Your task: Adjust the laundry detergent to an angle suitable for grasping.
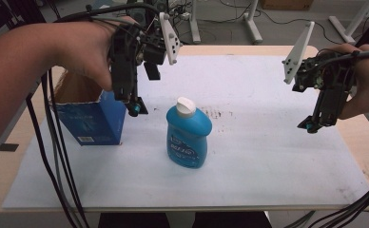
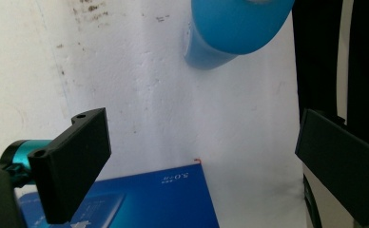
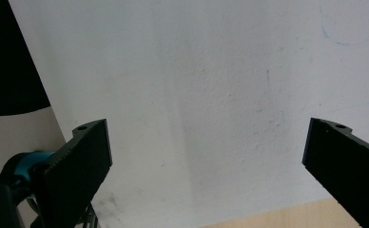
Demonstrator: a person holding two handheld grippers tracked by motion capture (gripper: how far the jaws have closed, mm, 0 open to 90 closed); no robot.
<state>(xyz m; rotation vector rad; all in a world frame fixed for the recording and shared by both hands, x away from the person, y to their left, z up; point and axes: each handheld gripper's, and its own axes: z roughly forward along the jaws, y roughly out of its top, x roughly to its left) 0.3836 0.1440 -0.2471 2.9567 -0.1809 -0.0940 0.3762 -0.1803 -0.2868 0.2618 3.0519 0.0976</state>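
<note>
**High view, then both gripper views: bottle stands free, both jaws released**

High view: your left gripper (image 1: 134, 107) hangs above the worktop (image 1: 268, 190), between the open blue box (image 1: 94, 121) and the blue bottle (image 1: 188, 135). It touches neither of them. The bottle stands upright on the white sheet (image 1: 268, 142) near the middle, with its white cap (image 1: 186, 107) on top, and the box is just beside it on the left. Your right gripper (image 1: 311, 124) hangs over the right side of the sheet, well apart from the bottle.

Left gripper view: the jaws stand wide apart with nothing between them. The bottle (image 2: 235, 28) is ahead at the top edge, and a corner of the box (image 2: 163, 199) lies below.

Right gripper view: the jaws are also released and wide, with bare white sheet (image 3: 211, 95) between them.
</note>
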